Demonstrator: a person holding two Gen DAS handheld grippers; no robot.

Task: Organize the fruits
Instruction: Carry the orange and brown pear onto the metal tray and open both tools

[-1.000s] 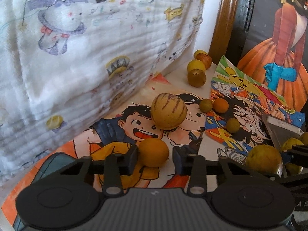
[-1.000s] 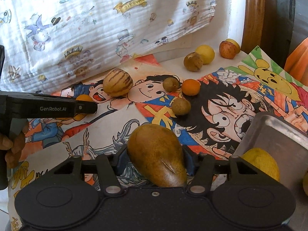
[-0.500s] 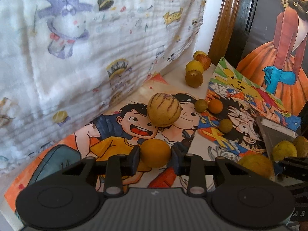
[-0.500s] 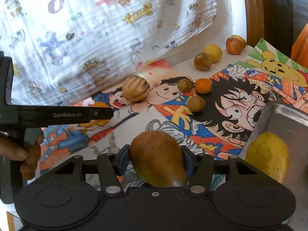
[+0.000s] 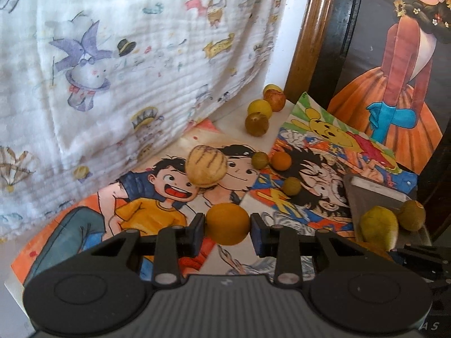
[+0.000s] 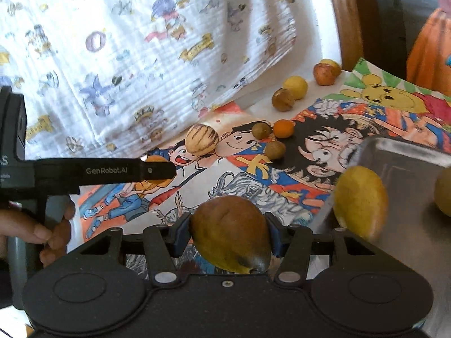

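My left gripper [image 5: 227, 231] is shut on a small orange fruit [image 5: 227, 223], held above the cartoon poster. In the right wrist view that same left gripper [image 6: 157, 170] shows side-on at the left, a hand on its handle. My right gripper [image 6: 231, 238] is shut on a brown-green pear [image 6: 229, 235], just left of the metal tray [image 6: 408, 169]. A yellow pear [image 6: 360, 201] lies at the tray's near left edge, and another fruit [image 6: 444, 194] sits at its right. A striped melon [image 5: 205, 166] and several small fruits lie loose on the posters.
A printed white cloth [image 5: 126, 64] hangs along the left and back. A wooden frame [image 5: 307, 33] and a painted panel [image 5: 400, 70] stand at the back right. Three fruits [image 5: 262, 112] cluster in the far corner.
Both grippers have lifted with their fruits still held. The right gripper has moved toward the tray, so the yellow pear and tray now loom closer at its right.
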